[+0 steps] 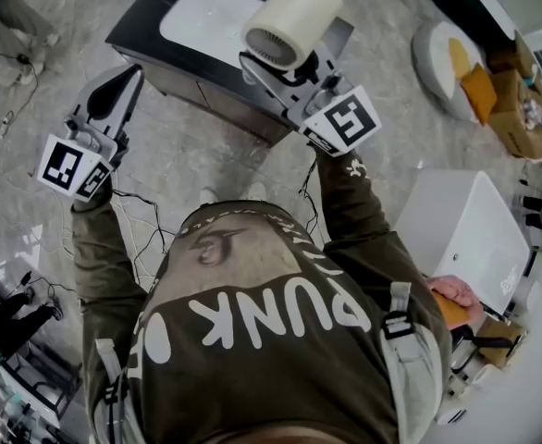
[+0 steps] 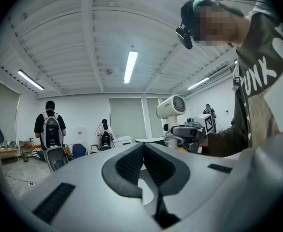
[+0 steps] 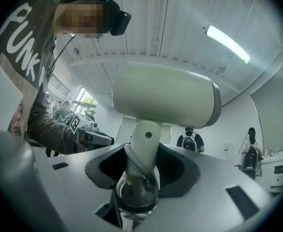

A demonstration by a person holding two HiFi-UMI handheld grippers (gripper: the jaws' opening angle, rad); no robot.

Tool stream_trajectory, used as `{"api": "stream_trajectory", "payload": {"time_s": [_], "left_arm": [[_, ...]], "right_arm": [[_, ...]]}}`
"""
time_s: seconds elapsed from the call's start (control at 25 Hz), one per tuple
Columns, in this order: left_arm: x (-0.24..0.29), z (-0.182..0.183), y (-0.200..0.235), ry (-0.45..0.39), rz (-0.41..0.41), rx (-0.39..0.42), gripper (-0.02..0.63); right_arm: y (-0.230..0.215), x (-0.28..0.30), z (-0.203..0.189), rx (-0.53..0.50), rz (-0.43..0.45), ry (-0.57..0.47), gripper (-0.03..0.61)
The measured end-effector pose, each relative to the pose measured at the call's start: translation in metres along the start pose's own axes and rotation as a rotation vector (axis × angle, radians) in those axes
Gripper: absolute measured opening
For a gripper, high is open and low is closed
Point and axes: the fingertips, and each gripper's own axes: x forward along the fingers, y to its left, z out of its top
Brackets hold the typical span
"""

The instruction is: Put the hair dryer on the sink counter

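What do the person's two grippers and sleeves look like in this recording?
The left gripper and right gripper are pale grey with black jaw pads, each carrying a white cube with black square markers. Long olive-brown sleeves cover the arms.

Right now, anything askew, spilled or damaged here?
Nothing stands out. The right gripper clamps the dryer by its handle, cord looped round it, not yet on the counter. The left gripper is shut, empty. No spill or damage shows.
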Motion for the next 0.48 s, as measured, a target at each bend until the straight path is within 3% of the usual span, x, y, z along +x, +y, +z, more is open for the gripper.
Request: {"api": "stream_trajectory", "payload": {"time_s": [0.28, 0.48], "left_arm": [[0.01, -0.007, -0.001, 0.011, 0.039, -0.022, 0.002], [0.024, -0.025, 0.033, 0.006, 0.033, -0.033, 0.002]], "right_arm": [[-0.008, 0.003, -0.013, 0.025, 0.063, 0.005, 0.189], [-0.027, 0.032, -0.036, 0.032, 0.064, 0.014, 0.19]]}}
